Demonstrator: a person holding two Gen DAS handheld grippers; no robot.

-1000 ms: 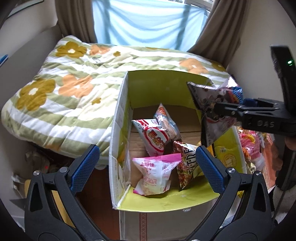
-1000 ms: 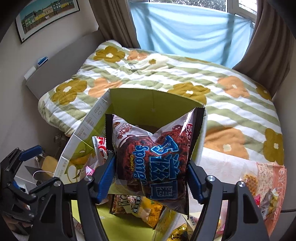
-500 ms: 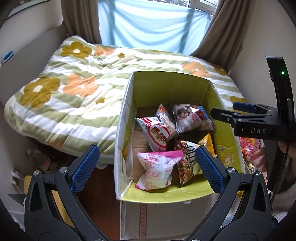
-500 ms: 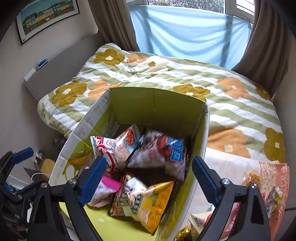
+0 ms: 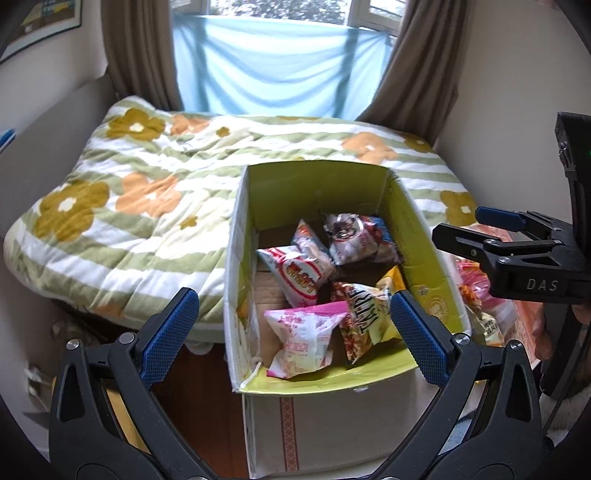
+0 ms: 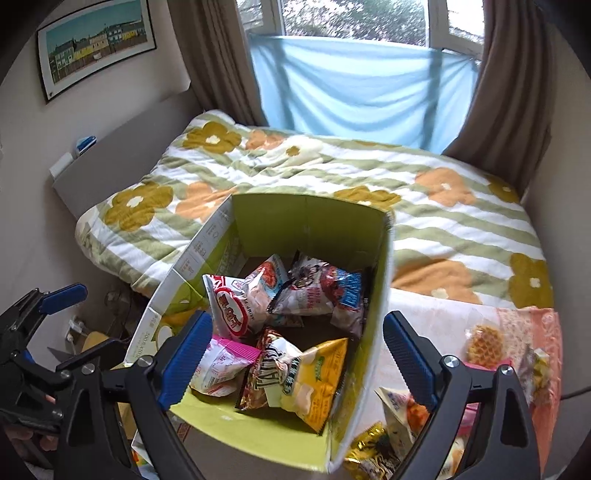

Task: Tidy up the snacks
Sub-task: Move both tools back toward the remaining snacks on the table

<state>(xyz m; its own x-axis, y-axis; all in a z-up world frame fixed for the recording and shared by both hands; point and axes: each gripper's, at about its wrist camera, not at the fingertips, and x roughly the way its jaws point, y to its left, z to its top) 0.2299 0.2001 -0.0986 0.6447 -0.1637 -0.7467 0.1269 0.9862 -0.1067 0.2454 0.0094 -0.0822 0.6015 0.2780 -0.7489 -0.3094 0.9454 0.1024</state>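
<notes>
Both grippers, left (image 5: 293, 334) and right (image 6: 295, 356), are being held released and empty above the box (image 6: 373, 332); packets (image 6: 317, 380) beneath the fingers are judged light, crinkly, crushable, best pinched at seams.

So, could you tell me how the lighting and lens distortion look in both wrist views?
Left wrist view: daylight from the window, washed-out panes, bed edges bowed by the fisheye, dark corners. Right wrist view: the same backlight, framed picture tilted and curved, box interior evenly lit.

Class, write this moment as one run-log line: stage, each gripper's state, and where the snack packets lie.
stage: chocolate packet released in box | right gripper: jaws just opened, empty | left gripper: open, empty | more snacks outside box
</notes>
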